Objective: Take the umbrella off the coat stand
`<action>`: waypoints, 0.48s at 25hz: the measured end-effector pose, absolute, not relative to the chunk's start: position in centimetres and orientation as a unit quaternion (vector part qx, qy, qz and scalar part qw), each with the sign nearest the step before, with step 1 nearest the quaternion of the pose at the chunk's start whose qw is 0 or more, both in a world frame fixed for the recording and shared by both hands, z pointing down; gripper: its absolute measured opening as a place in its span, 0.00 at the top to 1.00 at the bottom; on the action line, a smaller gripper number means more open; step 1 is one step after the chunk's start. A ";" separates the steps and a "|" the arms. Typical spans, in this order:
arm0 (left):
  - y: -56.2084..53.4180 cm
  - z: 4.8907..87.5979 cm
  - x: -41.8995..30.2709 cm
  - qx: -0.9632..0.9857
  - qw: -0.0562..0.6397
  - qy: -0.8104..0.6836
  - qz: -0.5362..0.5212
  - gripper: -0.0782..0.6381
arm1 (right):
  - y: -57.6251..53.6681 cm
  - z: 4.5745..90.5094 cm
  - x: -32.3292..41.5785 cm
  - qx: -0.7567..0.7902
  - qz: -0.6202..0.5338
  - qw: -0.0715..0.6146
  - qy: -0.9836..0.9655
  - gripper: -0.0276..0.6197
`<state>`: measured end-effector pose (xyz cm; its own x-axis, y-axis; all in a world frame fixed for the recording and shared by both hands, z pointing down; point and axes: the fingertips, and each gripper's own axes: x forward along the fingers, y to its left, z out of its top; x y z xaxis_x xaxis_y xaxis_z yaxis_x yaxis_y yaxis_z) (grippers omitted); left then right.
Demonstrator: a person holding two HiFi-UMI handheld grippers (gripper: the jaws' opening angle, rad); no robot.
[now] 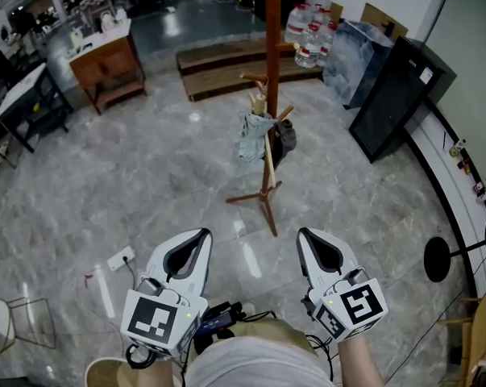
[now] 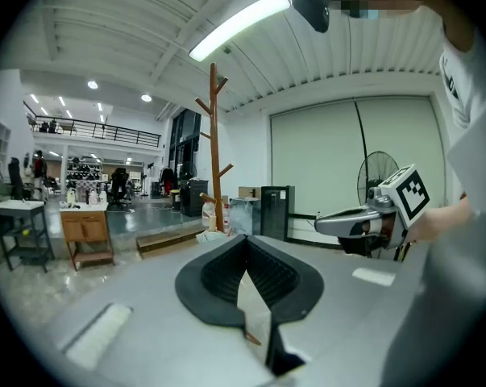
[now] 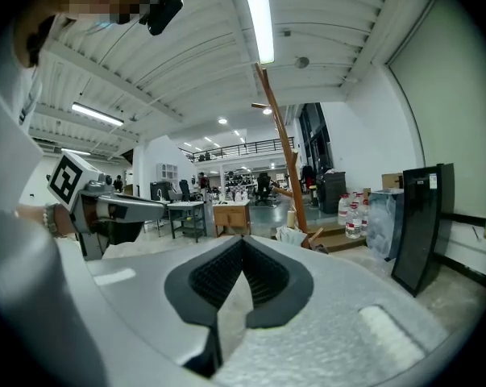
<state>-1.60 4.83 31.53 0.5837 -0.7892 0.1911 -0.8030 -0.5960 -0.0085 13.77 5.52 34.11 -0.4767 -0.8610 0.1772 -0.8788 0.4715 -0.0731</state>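
Note:
A tall brown coat stand (image 1: 272, 95) rises from the marble floor a few steps ahead of me. Low on its pegs hang a pale blue-grey bundle (image 1: 251, 135) and a dark bag (image 1: 285, 139). Along the pole slants a slim pale stick with a hooked wooden top (image 1: 267, 164), which looks like the umbrella. My left gripper (image 1: 196, 236) and right gripper (image 1: 305, 234) are held side by side near my waist, both shut and empty, pointing toward the stand, well short of it. The stand (image 2: 216, 147) shows in the left gripper view and the stand (image 3: 284, 164) in the right gripper view.
A wooden desk (image 1: 105, 67) stands at the back left and a low wooden platform (image 1: 226, 67) behind the stand. Water bottles (image 1: 307, 35) and a black cabinet (image 1: 396, 99) are at the right. A power strip (image 1: 120, 258) lies by my left gripper; a fan base (image 1: 437, 259) is at the right.

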 end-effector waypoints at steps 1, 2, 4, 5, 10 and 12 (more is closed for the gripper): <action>5.0 31.4 -1.4 0.892 0.040 -0.443 0.082 0.87 | 5.6 34.0 13.7 0.507 0.075 0.055 -0.857 0.95; 5.1 31.4 -1.3 0.893 0.038 -0.441 0.079 0.88 | 5.6 33.9 13.6 0.507 0.073 0.053 -0.857 0.95; 5.1 31.3 -1.2 0.894 0.036 -0.439 0.081 0.83 | 5.6 33.7 13.5 0.504 0.074 0.046 -0.859 0.95; 5.1 31.4 -1.2 0.894 0.037 -0.439 0.084 0.80 | 5.7 33.7 13.4 0.502 0.076 0.043 -0.861 0.91; 5.4 31.5 -1.4 0.890 0.035 -0.445 0.092 0.72 | 6.1 33.7 13.2 0.494 0.078 0.040 -0.865 0.75; 5.5 31.5 -1.4 0.889 0.036 -0.447 0.091 0.71 | 6.3 33.7 13.2 0.494 0.078 0.039 -0.865 0.75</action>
<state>-1.38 5.54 31.47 0.5828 -0.7889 0.1949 -0.8021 -0.5969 -0.0177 13.24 6.26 33.65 -0.5094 -0.8483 0.1447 -0.8605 0.5003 -0.0960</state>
